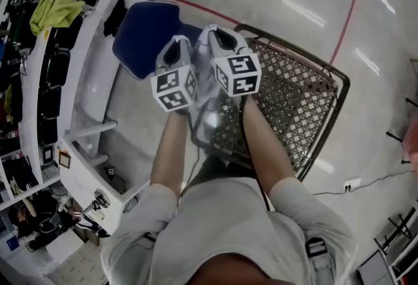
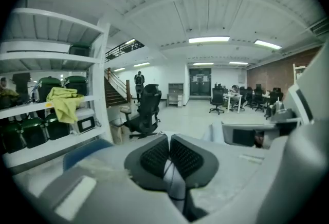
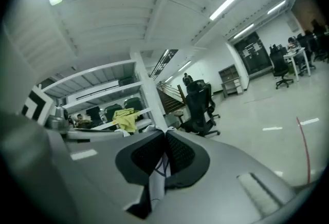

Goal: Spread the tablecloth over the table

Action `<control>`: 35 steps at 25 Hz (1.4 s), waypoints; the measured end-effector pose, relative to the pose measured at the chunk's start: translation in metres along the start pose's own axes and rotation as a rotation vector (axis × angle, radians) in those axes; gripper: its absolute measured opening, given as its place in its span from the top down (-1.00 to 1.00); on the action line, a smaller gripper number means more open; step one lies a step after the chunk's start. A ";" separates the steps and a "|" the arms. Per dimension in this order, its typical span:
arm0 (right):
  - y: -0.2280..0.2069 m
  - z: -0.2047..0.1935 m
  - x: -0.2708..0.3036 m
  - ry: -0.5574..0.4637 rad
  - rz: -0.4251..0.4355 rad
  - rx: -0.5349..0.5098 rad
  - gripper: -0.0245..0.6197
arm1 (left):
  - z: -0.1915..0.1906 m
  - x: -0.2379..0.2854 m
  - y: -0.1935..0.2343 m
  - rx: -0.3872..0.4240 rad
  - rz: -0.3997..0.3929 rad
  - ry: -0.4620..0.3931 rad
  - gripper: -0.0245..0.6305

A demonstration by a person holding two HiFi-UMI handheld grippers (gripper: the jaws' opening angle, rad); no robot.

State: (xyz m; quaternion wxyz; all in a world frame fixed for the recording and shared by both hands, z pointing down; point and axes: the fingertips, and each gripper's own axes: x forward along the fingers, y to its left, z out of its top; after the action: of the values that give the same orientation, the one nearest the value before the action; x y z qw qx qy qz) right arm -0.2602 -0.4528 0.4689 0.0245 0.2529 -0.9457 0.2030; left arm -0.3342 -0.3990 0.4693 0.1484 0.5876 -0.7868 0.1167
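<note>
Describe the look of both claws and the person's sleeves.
Left claw and right claw are grey shells, each bearing a cube of black-and-white square markers. Dark dimpled pads line the jaws. The sleeves are short and light grey.

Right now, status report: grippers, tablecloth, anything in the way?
Left gripper shut on tablecloth; right gripper likewise. Tablecloth bunched, hanging between them at the mesh table edge, not spread. Blue chair by the table's far corner.
</note>
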 end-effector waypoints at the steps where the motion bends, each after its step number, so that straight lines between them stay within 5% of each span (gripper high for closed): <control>1: -0.022 0.026 -0.012 -0.038 -0.045 -0.016 0.90 | 0.028 0.013 -0.018 0.015 -0.033 -0.043 0.85; 5: -0.104 0.168 -0.091 -0.265 -0.236 -0.164 0.90 | 0.167 0.035 -0.129 0.070 -0.242 -0.307 0.85; 9: -0.123 0.300 -0.194 -0.467 -0.350 -0.315 0.90 | 0.296 -0.008 -0.210 0.091 -0.398 -0.560 0.85; 13: -0.113 0.355 -0.269 -0.543 -0.482 -0.438 0.90 | 0.339 -0.058 -0.231 0.098 -0.462 -0.677 0.85; 23: -0.128 0.249 -0.299 -0.377 -0.631 -0.361 0.90 | 0.212 -0.043 -0.129 -0.040 -0.369 -0.405 0.85; 29: -0.080 0.163 -0.236 -0.207 -0.563 -0.302 0.90 | 0.165 -0.068 -0.027 -0.091 -0.222 -0.354 0.85; 35: -0.002 0.075 -0.190 -0.119 -0.480 -0.248 0.90 | 0.102 -0.098 0.017 -0.045 -0.193 -0.281 0.85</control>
State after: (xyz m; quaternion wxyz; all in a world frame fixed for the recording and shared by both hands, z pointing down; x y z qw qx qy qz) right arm -0.0896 -0.3952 0.3730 0.0472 0.4763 -0.8760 0.0588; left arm -0.3340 -0.3433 0.3382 0.0605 0.6674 -0.7422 0.0009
